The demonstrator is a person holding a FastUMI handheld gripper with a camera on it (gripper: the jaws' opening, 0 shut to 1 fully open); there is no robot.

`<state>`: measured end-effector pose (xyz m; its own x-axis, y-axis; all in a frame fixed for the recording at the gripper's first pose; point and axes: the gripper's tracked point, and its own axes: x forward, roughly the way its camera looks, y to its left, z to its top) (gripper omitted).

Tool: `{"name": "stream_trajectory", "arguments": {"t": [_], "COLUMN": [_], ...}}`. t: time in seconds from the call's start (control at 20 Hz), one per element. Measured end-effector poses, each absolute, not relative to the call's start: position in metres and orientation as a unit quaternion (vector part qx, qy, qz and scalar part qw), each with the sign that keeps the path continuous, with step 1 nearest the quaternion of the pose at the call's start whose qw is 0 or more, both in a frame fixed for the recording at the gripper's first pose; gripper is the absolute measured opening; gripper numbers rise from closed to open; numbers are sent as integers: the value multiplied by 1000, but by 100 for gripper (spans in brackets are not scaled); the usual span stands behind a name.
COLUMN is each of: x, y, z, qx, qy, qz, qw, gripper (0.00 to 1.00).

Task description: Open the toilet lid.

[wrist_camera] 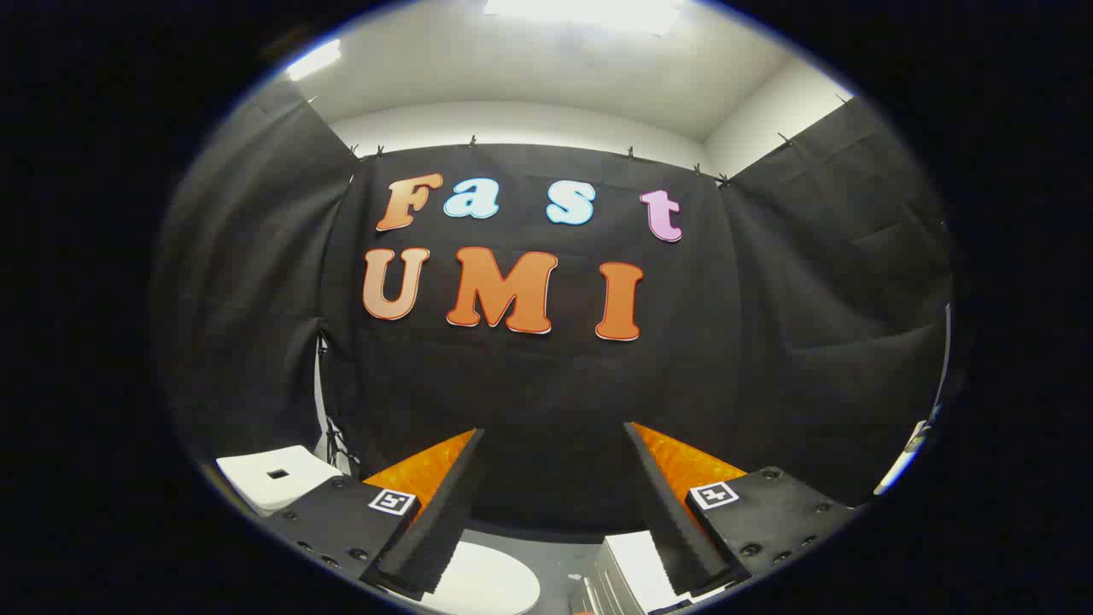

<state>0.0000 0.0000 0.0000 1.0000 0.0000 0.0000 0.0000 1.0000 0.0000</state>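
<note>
Two-finger tongs [553,436], seen from the camera riding on them, stand with the fingers spread wide apart and nothing held between them. Each finger [431,512] rises from a dark bolted block bearing a small square black-and-white marker [392,501]; the inner faces are ridged pads. The tips point upward at the black cloth wall [546,384] of the booth, which hangs in folds from clips along its top edge, with a white ceiling [529,68] and a bright light panel [589,10] above it.

Low beside the left finger's base, partly hidden by it, lies the white rounded toilet lid [491,581]. Whether it lies shut or raised cannot be told with certainty. The fingers do not touch it; the lid sits well beneath their tips.

To the left, beyond the left block, a white box-shaped top with a small dark square opening [277,478] shows near the cloth; it may be the cistern, though this cannot be confirmed. Under the right finger a white ribbed object [628,572] stands on grey floor [564,559], just beside the lid and apart from it. At the far right a narrow strip of white and pale blue [905,457] curves beside the cloth; what it is cannot be told.
</note>
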Motion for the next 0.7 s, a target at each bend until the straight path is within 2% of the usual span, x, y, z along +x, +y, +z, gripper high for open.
{"name": "stream_trajectory", "arguments": {"t": [0.25,0.5,0.7], "x": [-25,-30,-27], "y": [8,3,5], "z": [2,-1,13], "qx": [3,15,24], "qy": [-3,0,-15], "qz": [-20,-56,-59], "qw": [1000,998,998], "gripper": [100,100,100]}}
